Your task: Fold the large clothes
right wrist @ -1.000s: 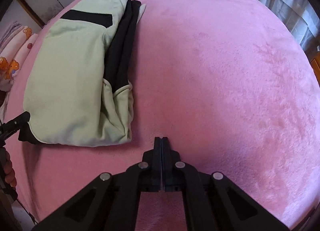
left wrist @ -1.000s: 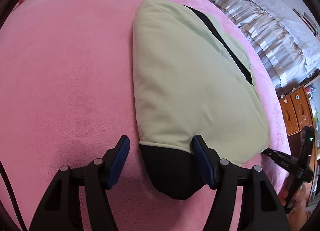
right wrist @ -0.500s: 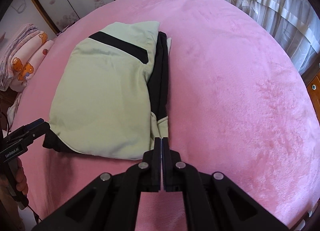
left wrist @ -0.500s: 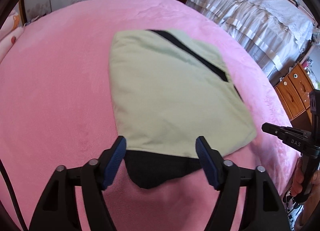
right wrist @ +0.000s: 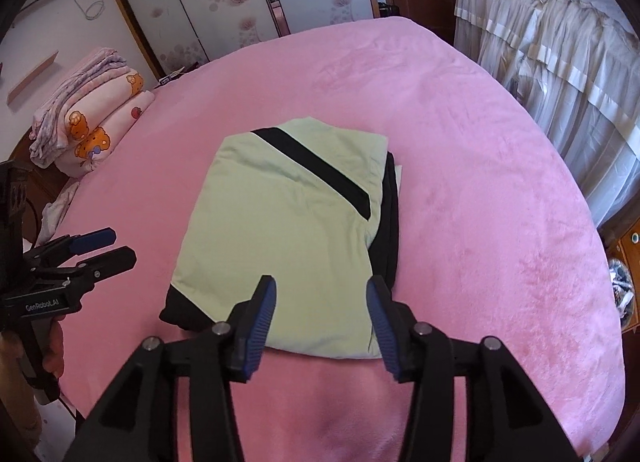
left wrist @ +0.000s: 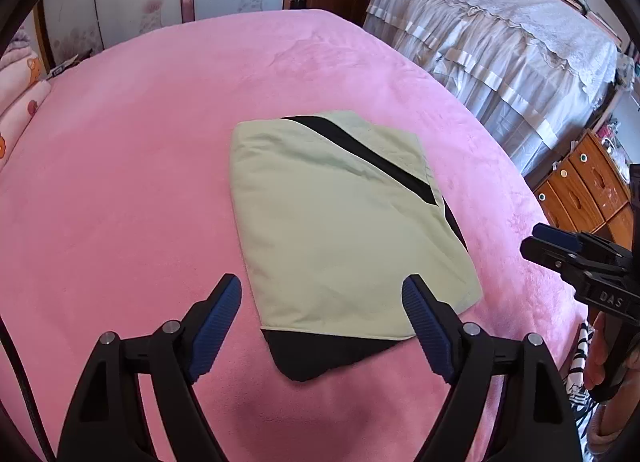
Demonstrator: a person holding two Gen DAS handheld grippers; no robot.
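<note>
Nearest the lens: left gripper (left wrist: pixel 322 302) jaws spread wide and opening further, nothing between the pads, blue fingertips (left wrist: pixel 224 302) hanging in air above the near edge of the garment; right gripper (right wrist: pixel 320 308) jaws parted and opening, likewise empty, framing the near right corner of the bundle without touching it. Just beyond the fingers: the folded garment (left wrist: pixel 340 230), pale green with a black diagonal stripe, lies flat as a compact rectangle near the middle of the pink bed cover (left wrist: pixel 120 202); a black corner pokes out from under the near edge, and black layers show along the right side in the right wrist view. Neither tool contacts the cloth. Judgement: the folding step looks finished or very nearly so, and this moment is the release and clearing phase. Any next move would call for either tucking the protruding black corner under the green layer, with one pad pair pinching only that flap so the stack does not shift, or leaving the bundle and fetching another item. Further off: a stack of folded bedding (right wrist: pixel 92 118) at the left edge, a second bed with a frilled pale valance (left wrist: pixel 500 54) on the right, a wooden drawer unit (left wrist: pixel 584 186), patterned sliding doors at the back
</note>
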